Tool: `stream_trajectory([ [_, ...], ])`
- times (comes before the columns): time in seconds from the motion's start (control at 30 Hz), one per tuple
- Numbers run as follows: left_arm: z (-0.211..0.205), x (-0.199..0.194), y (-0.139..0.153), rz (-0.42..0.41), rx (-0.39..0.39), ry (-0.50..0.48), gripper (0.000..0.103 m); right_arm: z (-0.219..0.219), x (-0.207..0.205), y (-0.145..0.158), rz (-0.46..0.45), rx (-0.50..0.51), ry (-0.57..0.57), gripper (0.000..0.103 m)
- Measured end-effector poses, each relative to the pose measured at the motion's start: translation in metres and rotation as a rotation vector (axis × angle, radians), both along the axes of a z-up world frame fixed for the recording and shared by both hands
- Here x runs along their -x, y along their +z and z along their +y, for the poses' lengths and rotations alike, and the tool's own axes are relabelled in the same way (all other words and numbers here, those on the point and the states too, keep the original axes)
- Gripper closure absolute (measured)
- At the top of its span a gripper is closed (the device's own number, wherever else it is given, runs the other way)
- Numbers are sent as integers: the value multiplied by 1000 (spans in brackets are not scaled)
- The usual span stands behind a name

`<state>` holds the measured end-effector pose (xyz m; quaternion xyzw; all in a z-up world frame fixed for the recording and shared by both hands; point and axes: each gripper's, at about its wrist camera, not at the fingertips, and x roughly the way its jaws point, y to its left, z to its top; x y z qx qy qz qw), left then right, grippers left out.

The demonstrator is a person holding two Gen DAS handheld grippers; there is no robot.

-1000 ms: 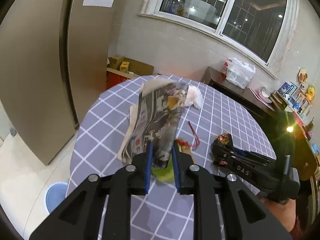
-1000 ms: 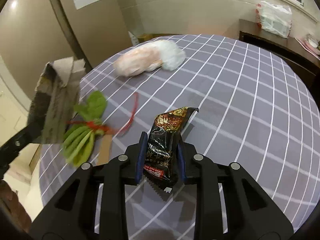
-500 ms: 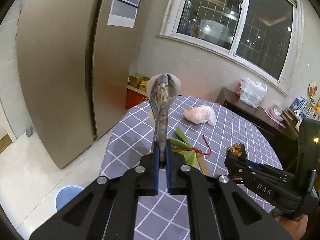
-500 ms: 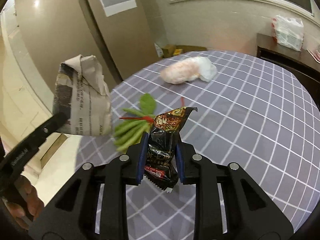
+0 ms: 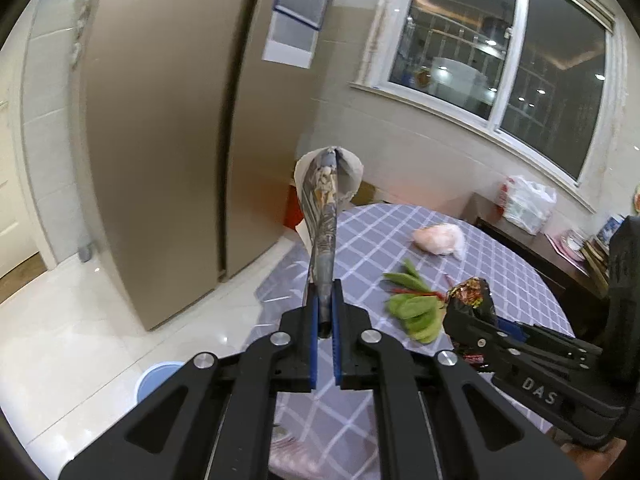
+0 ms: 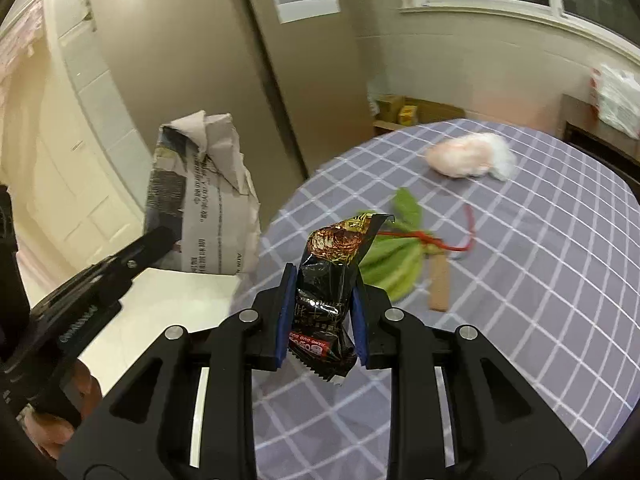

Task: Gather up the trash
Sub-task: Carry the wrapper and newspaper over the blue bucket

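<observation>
A folded newspaper (image 5: 325,216) was clamped in the left tongs (image 5: 325,320) at frame centre, raised off the bench (image 5: 520,280). The right tongs (image 6: 321,316) were clenched on a black snack wrapper (image 6: 332,280), with leafy greens (image 6: 394,264) lying on the bench behind.

The right tongs (image 5: 466,322) carry the white letters "DAS" along the side of their black arm, read in the left wrist view, just below the snack wrapper (image 5: 472,300) they hold. In the right wrist view that snack wrapper (image 6: 326,300) has a red band near its lower end with white letters, upside down, that seem to read "JIANG DUO DUO"; the larger characters under it cannot be made out. The folded newspaper (image 6: 208,200), left of the wrapper, shows columns of printed characters too small to read. White lettering on the left tongs (image 6: 160,240) is blurred.
</observation>
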<state>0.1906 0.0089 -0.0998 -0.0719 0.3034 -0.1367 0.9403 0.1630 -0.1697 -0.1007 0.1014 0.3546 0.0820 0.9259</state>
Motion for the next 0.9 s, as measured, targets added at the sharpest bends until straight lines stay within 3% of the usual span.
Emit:
stream_trajectory([
  [0.47, 94, 0, -36, 49, -90, 203, 98, 118, -19, -12, 12, 25, 229, 78],
  [0.9, 172, -20, -102, 213, -130, 349, 98, 200, -47, -54, 64, 74, 356, 78],
])
